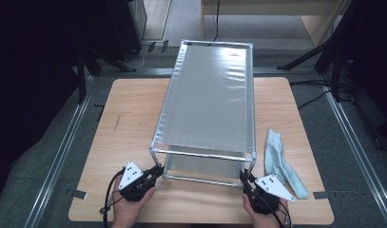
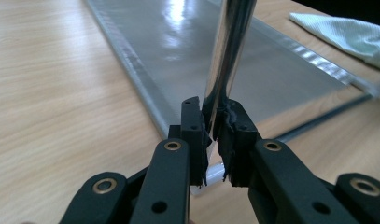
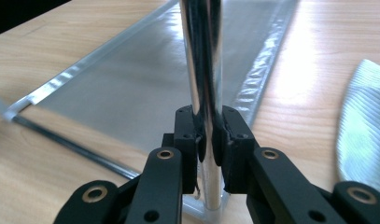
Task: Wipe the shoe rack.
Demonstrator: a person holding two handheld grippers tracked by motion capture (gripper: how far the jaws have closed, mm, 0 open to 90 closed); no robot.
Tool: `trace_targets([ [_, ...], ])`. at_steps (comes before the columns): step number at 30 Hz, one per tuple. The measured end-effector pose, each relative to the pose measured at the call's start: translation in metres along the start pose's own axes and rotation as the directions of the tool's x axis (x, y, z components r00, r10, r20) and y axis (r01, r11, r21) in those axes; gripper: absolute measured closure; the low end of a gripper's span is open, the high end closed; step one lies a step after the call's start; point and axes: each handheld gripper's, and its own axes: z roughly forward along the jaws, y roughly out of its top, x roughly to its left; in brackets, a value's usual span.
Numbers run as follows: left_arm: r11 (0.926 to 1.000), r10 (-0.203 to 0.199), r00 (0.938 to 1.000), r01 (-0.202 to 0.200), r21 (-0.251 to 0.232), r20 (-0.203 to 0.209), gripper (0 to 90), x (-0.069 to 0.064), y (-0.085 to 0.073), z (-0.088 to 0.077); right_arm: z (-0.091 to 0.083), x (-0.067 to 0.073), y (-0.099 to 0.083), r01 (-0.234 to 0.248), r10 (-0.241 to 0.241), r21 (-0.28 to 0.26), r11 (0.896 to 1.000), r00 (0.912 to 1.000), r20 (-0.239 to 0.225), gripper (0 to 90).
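A two-tier rack (image 1: 205,95) with a chrome tube frame and silvery shelves stands lengthwise on the wooden table (image 1: 129,114). My left gripper (image 1: 158,170) is at the rack's near left corner; in the left gripper view its jaws (image 2: 214,126) are shut on the upright chrome leg (image 2: 227,51) just above its white foot. My right gripper (image 1: 243,176) is at the near right corner, jaws (image 3: 208,126) shut on the other front leg (image 3: 201,56). The lower shelf (image 2: 201,60) (image 3: 145,88) lies close to the tabletop behind both legs.
A pale green cloth (image 1: 276,161) (image 2: 351,32) (image 3: 365,135) lies crumpled on the table right of the rack, near my right gripper. Bare wood runs along the left side and the front edge. Dark stands and cables surround the table on the floor.
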Motion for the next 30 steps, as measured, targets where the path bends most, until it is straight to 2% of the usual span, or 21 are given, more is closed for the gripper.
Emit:
trace_targets([
  [6,1.0,0.003,0.9998,-0.003,-0.004,-0.02,81.0,-0.006,-0.014,-0.025,0.024,0.005,0.011,-0.001,0.001,0.002,1.0,0.9998,-0.019,78.3],
  [8,0.9999,0.015,0.9994,-0.015,-0.004,-0.031,81.1,-0.013,-0.021,-0.037,0.032,0.007,0.016,0.004,-0.004,0.007,1.0,0.9998,-0.017,78.3],
  [11,0.9999,0.007,0.9992,-0.007,-0.01,-0.04,81.0,-0.02,-0.028,-0.047,0.043,0.012,0.02,0.018,-0.018,0.004,1.0,0.9996,-0.021,78.4],
  [14,0.9997,0.022,0.999,-0.023,-0.007,-0.04,81.2,-0.028,-0.033,-0.056,0.054,0.015,0.026,0.03,-0.029,0.012,0.999,0.9992,-0.029,78.5],
  [19,0.9997,0.025,0.999,-0.025,-0.006,-0.038,81.2,-0.036,-0.036,-0.06,0.064,0.017,0.033,0.069,-0.067,0.035,0.997,0.9971,-0.035,78.8],
  [23,0.9995,0.029,0.9992,-0.029,-0.007,-0.029,81.2,-0.039,-0.036,-0.059,0.067,0.014,0.035,0.052,-0.05,0.043,0.998,0.9979,-0.04,78.0],
  [26,0.9995,0.03,0.9991,-0.03,0.001,-0.03,80.8,-0.041,-0.035,-0.059,0.066,0.008,0.037,0.038,-0.034,0.05,0.998,0.9969,-0.071,61.7],
  [27,0.9997,0.024,0.9992,-0.023,0.006,-0.031,80.6,-0.041,-0.034,-0.061,0.063,0.006,0.038,0.059,-0.055,0.051,0.997,0.9958,-0.073,53.2],
  [30,1.0,0.001,0.9999,-0.001,0.004,-0.015,79.4,-0.039,-0.034,-0.062,0.053,0.001,0.038,0.085,-0.081,0.041,0.996,0.9928,-0.089,43.7],
])
